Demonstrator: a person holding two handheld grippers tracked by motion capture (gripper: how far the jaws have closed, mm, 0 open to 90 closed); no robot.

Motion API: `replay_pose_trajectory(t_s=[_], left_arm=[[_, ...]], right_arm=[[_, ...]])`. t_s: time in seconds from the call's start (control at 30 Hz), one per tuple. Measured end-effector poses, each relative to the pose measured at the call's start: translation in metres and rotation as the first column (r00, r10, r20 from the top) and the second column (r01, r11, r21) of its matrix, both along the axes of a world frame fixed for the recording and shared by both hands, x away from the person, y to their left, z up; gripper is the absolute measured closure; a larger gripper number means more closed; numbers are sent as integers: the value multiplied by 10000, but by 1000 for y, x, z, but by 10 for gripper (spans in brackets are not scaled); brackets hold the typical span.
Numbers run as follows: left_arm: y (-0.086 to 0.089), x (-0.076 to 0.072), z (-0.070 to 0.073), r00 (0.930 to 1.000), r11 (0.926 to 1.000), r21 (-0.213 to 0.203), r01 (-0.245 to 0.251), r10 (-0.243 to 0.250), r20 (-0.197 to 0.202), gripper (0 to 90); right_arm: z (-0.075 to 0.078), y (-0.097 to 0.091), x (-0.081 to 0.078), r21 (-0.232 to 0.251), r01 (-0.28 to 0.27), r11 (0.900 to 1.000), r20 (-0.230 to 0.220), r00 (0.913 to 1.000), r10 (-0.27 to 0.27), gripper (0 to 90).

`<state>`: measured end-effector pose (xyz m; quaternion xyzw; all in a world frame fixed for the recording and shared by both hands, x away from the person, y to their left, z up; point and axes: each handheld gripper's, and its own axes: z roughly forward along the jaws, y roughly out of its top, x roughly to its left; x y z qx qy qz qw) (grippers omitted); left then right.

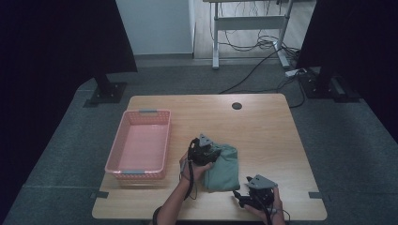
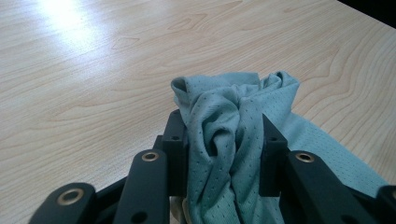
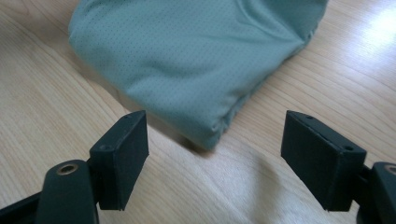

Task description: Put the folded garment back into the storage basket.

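A folded pale green mesh garment [image 1: 224, 168] lies on the wooden table [image 1: 263, 126] right of centre. My left gripper [image 1: 212, 154] is shut on a bunched edge of the garment [image 2: 229, 126], with cloth squeezed between both pads at its upper left corner. Near the table's front edge my right gripper [image 1: 238, 197] stands open, its jaws wide apart just short of the garment's [image 3: 196, 60] folded corner, with bare table between them.
A pink plastic basket [image 1: 140, 143] sits at the table's left side, beside my left hand. A round black cable hole [image 1: 236, 106] is near the far edge. Desk legs and cables lie on the floor beyond.
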<state>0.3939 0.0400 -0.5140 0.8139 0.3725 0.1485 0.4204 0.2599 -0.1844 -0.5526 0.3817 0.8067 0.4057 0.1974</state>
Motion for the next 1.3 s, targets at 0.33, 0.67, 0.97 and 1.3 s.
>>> replay_pose_trajectory(t_s=[0.33,0.67,0.97,1.3], left_arm=[[-1,-1,1,10000,10000,52,23,-23,42,636],[-1,-1,0,10000,10000,27,42,-42,27,636],[0,-1,-1,10000,10000,-21,-14,14,14,636],[0,-2,-1,10000,10000,-63,-28,28,30,636]], right_arm=[[-3,12,6,-95,-143,9999,-172,9998,141,236],[-2,21,15,-145,-145,9998,-373,9992,140,238],[-3,29,27,-266,-180,9995,-668,9976,162,222],[-3,28,31,-175,-239,9996,-899,9957,223,207]])
